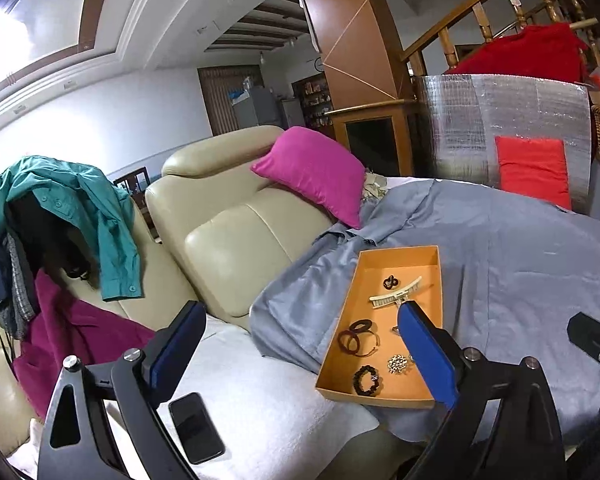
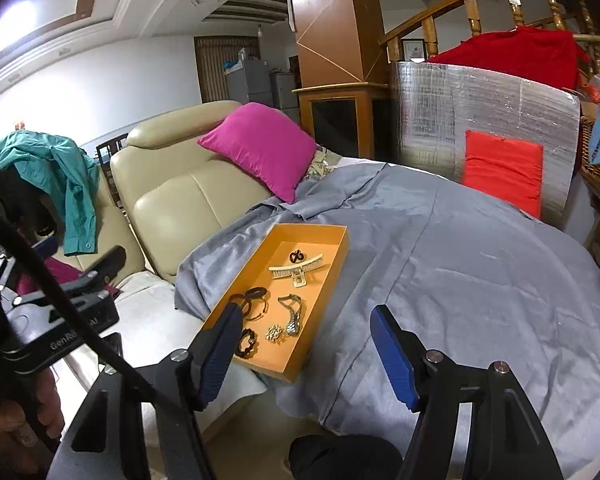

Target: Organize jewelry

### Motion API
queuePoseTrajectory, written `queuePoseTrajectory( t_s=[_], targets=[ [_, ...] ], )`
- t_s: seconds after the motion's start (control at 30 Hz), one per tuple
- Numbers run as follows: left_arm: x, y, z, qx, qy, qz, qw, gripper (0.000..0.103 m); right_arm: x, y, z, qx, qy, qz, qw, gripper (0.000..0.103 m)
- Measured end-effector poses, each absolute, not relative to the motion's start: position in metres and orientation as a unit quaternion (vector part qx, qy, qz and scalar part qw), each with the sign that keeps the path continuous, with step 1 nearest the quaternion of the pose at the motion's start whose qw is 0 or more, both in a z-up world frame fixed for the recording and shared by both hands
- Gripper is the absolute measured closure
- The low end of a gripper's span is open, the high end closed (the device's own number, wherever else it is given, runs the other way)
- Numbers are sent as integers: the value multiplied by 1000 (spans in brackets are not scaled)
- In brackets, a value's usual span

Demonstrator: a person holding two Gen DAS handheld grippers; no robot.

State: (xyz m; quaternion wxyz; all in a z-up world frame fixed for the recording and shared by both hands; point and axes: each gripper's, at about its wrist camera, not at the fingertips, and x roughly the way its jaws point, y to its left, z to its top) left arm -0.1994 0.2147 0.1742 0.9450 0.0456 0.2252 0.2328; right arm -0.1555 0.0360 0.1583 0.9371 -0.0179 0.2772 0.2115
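Jewelry lies gathered in the orange tray on the grey bedspread, the tray's long axis running from near-left to far-right. It sits just ahead and left of the right gripper, right of the left gripper; both look about equally near. Both grippers gape wide, holding and touching nothing.

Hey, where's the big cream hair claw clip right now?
The cream claw clip lies inside the orange tray on the grey bedspread, toward the tray's far end, beside a small black hair clip.
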Motion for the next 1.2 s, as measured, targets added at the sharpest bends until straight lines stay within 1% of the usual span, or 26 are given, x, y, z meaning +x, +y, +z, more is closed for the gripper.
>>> queuePoseTrajectory(
  t_s=[0.3,0.73,1.2],
  targets=[
    [-215,225,177,47,225,246,942,6,-167,51,156,-21,284,200,937,33],
    [-219,250,171,33,227,261,938,6,-164,69,151,-32,292,197,936,33],
    [-224,260,169,34,225,268,936,6,-168,81,153,-36,290,198,936,33]
  ],
)
